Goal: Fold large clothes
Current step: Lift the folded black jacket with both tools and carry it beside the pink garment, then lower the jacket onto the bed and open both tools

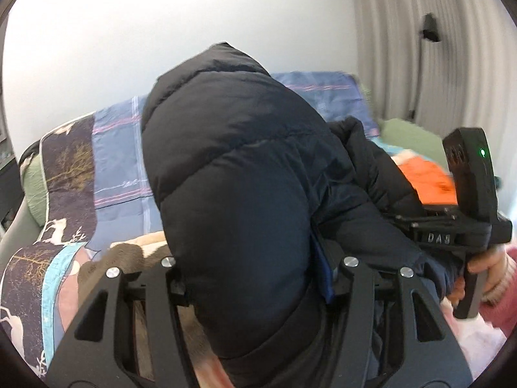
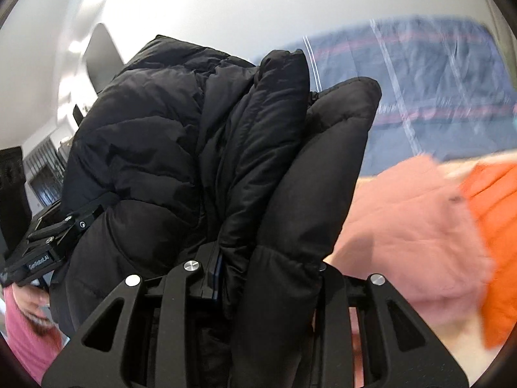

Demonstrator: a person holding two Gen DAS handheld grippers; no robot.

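Gripping one black puffer jacket: left claw and right claw both clenched on fabric.

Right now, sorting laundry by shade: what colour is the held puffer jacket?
Black puffer jacket, clearest in the right wrist view.

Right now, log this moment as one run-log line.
phase: lifting | item: black puffer jacket | left gripper: shut on jacket | right gripper: shut on jacket | below: plaid bedsheet, orange garment
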